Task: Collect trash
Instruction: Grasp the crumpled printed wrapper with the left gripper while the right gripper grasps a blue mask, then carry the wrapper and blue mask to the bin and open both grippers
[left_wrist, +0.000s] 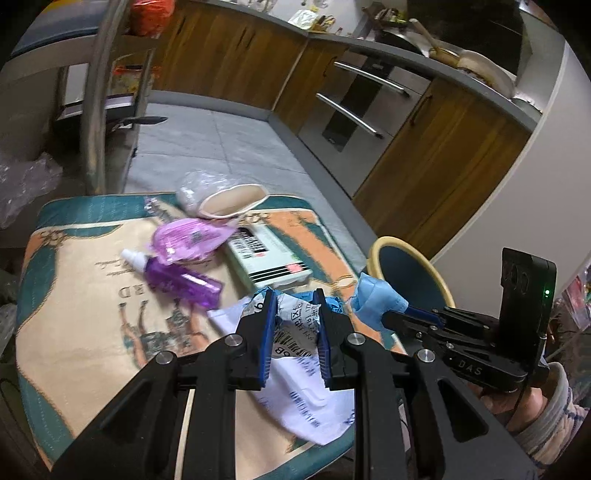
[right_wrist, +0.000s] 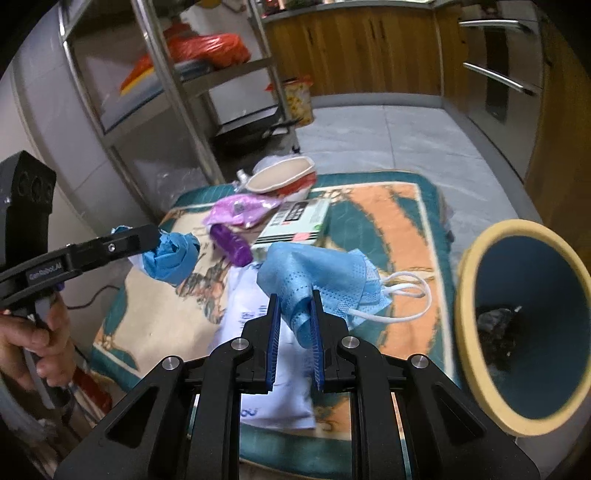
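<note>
My left hand-held gripper pinches a crumpled wad; my right hand-held gripper clamps a blue mask beside the bin.

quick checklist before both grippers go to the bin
1. Right gripper shut on mask: ok.
2. Left gripper shut on crumpled paper: ok.
3. Bin mouth open and unobstructed: ok.
4. Mask loops clear of the table items: cannot tell, they dangle loose.
5. Room left in bin: ok, only some dark trash at the bottom.
6. Bottle and box remain on the table: not ok, yet to collect.
</note>
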